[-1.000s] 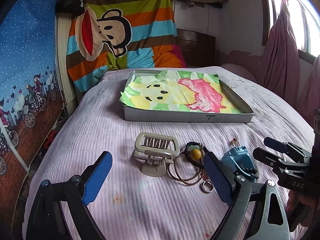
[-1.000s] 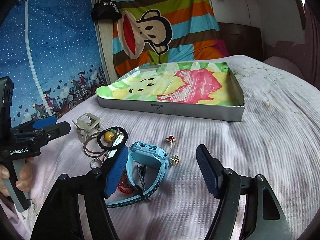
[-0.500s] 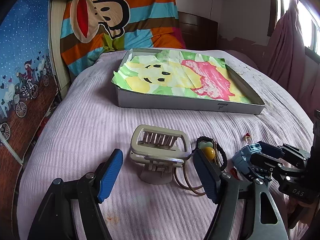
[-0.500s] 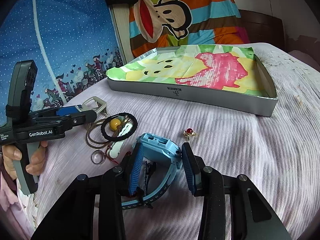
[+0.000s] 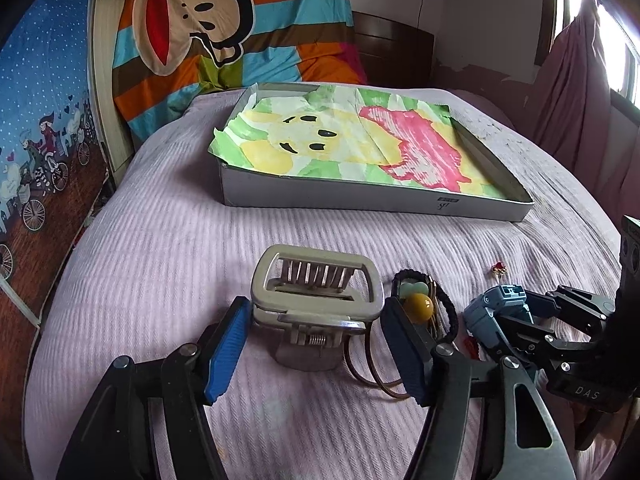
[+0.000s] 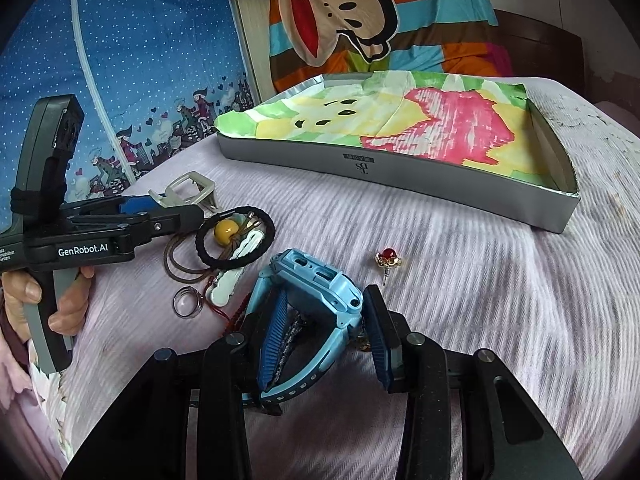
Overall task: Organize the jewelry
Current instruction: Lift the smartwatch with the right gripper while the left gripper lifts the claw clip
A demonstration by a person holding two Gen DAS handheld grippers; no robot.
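Note:
My left gripper [image 5: 316,344] is open, its blue pads on either side of a beige hair claw clip [image 5: 316,292] that lies on the bed; they may touch it. My right gripper [image 6: 326,332] is shut on a light-blue watch [image 6: 316,280], also seen in the left wrist view [image 5: 496,304]. A black hair tie with a yellow bead [image 6: 234,240], brown loops [image 6: 180,264], a silver ring [image 6: 186,301] and a red-stone earring [image 6: 388,260] lie on the bed. A grey tray [image 5: 360,200] lined with coloured paper stands behind them.
The bed has a lilac ribbed cover [image 5: 160,260]. A striped monkey blanket [image 5: 224,32] hangs at the headboard. A blue wall hanging [image 6: 120,60] is on the left, a pink curtain [image 5: 572,92] on the right.
My left gripper moved forward and narrowed around the claw clip. My right gripper moved onto the watch and closed on it.

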